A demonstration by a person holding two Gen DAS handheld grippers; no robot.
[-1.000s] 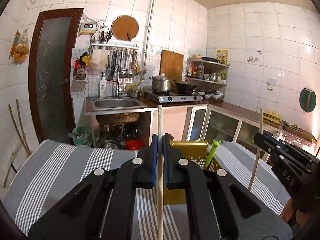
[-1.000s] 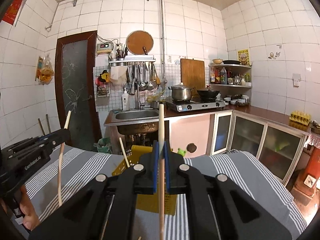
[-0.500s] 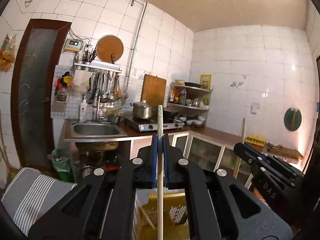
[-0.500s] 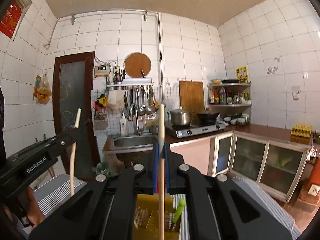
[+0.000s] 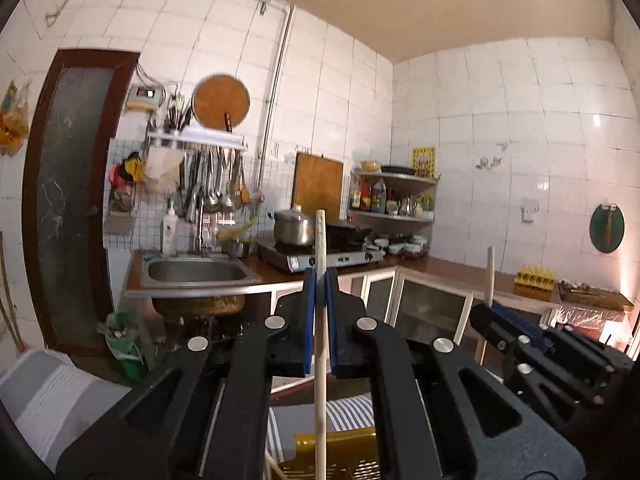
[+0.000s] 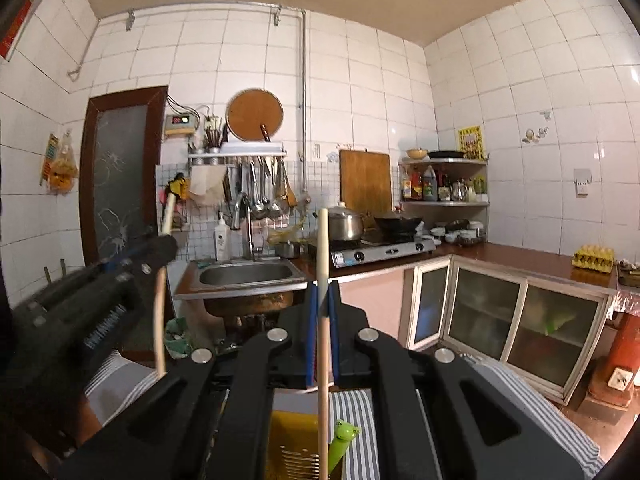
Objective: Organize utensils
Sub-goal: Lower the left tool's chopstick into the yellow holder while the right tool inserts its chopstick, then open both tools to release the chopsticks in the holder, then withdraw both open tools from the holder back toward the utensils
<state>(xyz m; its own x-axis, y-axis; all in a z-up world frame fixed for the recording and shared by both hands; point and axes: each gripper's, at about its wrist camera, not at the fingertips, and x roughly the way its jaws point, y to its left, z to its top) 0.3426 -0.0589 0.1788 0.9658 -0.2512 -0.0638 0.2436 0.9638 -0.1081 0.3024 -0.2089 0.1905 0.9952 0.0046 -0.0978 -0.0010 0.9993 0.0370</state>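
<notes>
This is a small home kitchen, walled in white tiles. A steel sink (image 6: 246, 274) sits in a brown counter beside a gas stove (image 6: 382, 250) bearing a lidded pot (image 6: 346, 224) and a wok (image 6: 398, 224). Ladles (image 6: 260, 190) hang from a rack, cutting boards (image 6: 365, 180) lean on the wall, and a corner shelf (image 6: 444, 180) holds bottles.

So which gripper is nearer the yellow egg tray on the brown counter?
Right. The right gripper lies on the yellow egg tray side of the left gripper, which sits over toward the dark glass door.
</notes>
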